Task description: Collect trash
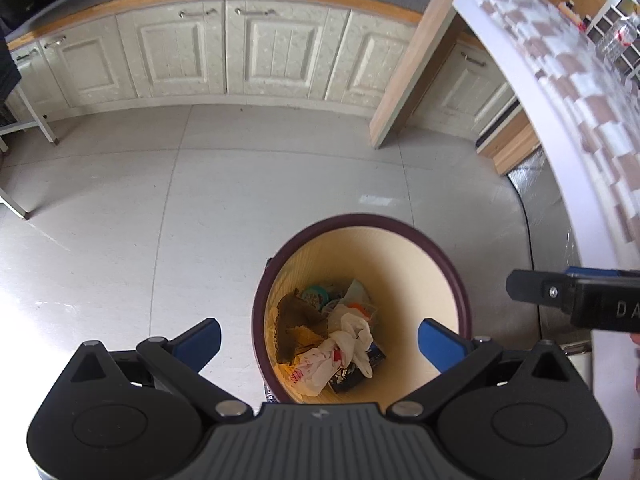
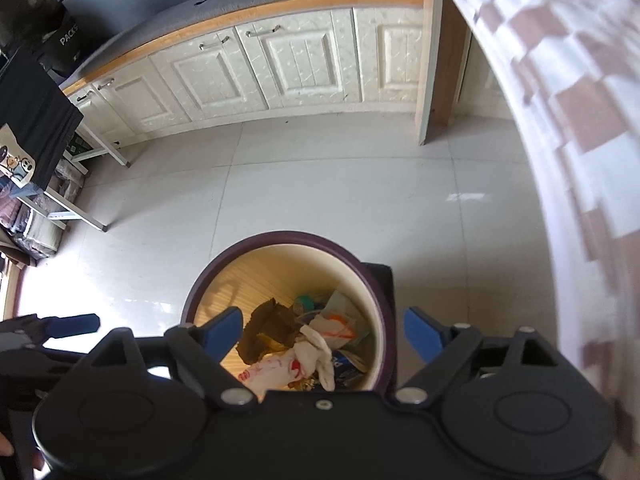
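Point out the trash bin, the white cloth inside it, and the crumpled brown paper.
trash bin [image 1: 360,222], left wrist view, far part of its dark rim.
white cloth [image 1: 354,338], left wrist view, middle of its folds.
crumpled brown paper [image 2: 266,330], right wrist view, its centre.

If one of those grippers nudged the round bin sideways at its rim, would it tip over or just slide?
The bin would probably slide: the tiled floor looks glossy. It likely weighs little, with only crumpled trash at the bottom. Pushed high on the rim, a tall light bin might still tip.
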`<state>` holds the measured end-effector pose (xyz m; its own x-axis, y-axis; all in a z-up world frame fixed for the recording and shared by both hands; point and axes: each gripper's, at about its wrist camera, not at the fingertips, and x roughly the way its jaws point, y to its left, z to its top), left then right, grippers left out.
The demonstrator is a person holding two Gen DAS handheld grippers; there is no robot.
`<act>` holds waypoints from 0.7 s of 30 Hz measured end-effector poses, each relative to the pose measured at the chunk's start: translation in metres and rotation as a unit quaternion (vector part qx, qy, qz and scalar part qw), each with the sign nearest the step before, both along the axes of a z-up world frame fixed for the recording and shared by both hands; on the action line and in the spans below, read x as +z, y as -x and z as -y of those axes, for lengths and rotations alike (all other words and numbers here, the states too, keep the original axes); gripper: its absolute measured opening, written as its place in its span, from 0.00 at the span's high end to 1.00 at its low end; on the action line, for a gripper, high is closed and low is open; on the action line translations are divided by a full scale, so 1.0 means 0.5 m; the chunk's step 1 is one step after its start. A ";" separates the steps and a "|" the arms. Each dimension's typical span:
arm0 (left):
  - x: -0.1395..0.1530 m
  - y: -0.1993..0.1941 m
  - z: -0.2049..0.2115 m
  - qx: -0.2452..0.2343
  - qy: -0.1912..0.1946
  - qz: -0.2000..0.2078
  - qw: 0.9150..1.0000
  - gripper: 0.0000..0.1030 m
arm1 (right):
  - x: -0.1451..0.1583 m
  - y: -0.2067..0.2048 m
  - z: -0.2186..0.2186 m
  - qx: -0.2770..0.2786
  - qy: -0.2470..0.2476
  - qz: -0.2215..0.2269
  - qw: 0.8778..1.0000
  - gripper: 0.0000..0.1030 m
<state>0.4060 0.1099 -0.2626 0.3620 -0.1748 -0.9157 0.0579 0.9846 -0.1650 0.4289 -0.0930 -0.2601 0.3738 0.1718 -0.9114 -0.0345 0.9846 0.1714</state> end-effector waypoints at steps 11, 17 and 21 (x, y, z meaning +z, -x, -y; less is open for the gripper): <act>0.184 0.085 -0.006 0.014 -0.010 0.057 0.998 0.00 | 0.168 0.076 0.027 0.006 0.032 0.048 0.998 0.02; 0.269 0.159 0.006 0.027 -0.014 0.085 0.996 0.00 | 0.250 0.148 0.062 -0.004 0.029 0.081 0.996 0.00; 0.320 0.221 0.022 0.040 -0.011 0.106 0.993 0.00 | 0.299 0.205 0.086 -0.007 0.030 0.103 0.994 0.00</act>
<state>0.2954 0.0988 -0.1024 0.5593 -0.1183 -0.8205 0.0108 0.9907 -0.1355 0.3267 -0.1359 -0.1107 0.5548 0.1131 -0.8243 -0.0497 0.9935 0.1028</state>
